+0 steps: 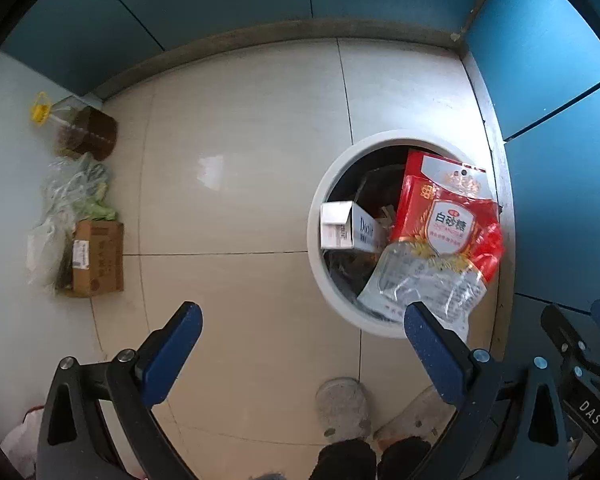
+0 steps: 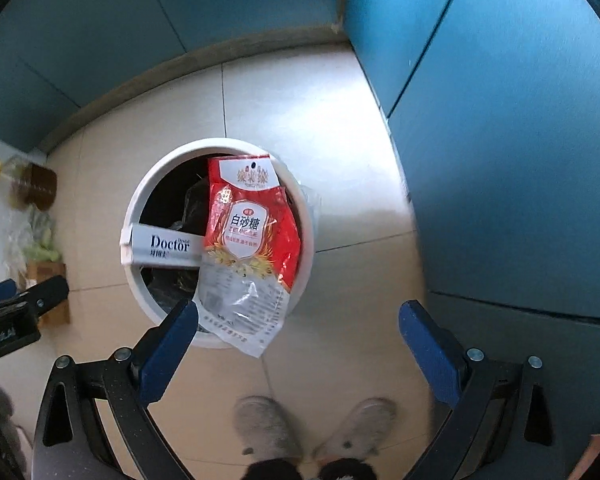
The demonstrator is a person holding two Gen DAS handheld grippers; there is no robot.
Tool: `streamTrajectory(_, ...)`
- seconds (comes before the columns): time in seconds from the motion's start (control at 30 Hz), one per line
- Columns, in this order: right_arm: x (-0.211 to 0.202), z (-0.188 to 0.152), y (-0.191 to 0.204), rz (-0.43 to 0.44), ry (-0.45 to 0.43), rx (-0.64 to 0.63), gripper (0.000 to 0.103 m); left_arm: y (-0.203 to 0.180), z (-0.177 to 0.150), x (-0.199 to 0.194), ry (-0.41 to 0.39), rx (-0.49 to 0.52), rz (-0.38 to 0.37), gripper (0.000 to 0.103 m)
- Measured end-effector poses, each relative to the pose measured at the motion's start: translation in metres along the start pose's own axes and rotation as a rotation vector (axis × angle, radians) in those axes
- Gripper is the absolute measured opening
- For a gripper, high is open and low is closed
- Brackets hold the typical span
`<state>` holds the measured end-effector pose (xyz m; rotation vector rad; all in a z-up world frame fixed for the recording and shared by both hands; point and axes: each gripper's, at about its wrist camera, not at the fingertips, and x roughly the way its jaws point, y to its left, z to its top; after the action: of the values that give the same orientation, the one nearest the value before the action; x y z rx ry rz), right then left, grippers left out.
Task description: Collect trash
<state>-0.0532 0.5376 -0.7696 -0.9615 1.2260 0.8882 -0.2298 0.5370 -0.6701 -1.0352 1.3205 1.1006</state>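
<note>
The red sugar bag (image 2: 248,240) lies half in the white round bin (image 2: 139,276), draped over its near rim beside the Doctor box (image 2: 165,246); both the left gripper (image 1: 302,344) and the right gripper (image 2: 297,338) gape empty (drop apparently done); next, I judge, nudge it fully inside.

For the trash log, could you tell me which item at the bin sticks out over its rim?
The red sugar bag: its clear lower end overhangs the white bin's near rim, unlike the Doctor box.

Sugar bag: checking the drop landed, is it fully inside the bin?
Not fully. The sugar bag lies across the bin opening, its clear end overhanging the near rim.
</note>
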Motion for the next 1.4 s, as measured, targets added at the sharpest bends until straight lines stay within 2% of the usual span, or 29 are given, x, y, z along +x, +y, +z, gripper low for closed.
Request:
streamTrajectory(0.17,-0.066,-0.007,0.002,-0.023,-0.056,-0.02,0.102,0.005,-0.021,-0.048,-0.047,-0.013,0.017,0.103)
streamTrajectory(0.37,-0.18,-0.032,0.0,-0.016,-0.112,-0.031,0.102,0.022,-0.059,-0.158,-0.124,-0.041,0.001,0.103)
streamTrajectory(0.57,-0.321,-0.084,-0.009,0.014,-0.191,-0.051,0.102,0.027,-0.119,-0.281,-0.242,-0.01,-0.001,0.103)
streamTrajectory(0.67,-0.379,-0.108,-0.019,0.036,-0.231,-0.054,0.102,0.027,-0.149,-0.33,-0.293,-0.016,-0.007,0.103)
streamTrajectory(0.87,-0.497,-0.161,-0.043,0.104,-0.324,-0.097,0.102,0.032,-0.214,-0.423,-0.384,-0.078,-0.024,0.103)
streamTrajectory(1.07,-0.575,-0.208,-0.067,0.186,-0.361,-0.112,0.102,0.031,-0.271,-0.498,-0.438,-0.104,-0.06,0.103)
streamTrajectory(1.2,-0.62,-0.238,-0.079,0.25,-0.37,-0.134,0.102,0.031,-0.294,-0.531,-0.45,-0.102,-0.1,0.103)
streamTrajectory(1.4,-0.657,-0.257,-0.084,0.344,-0.344,-0.173,0.103,0.036,-0.322,-0.567,-0.461,-0.119,-0.203,0.103)
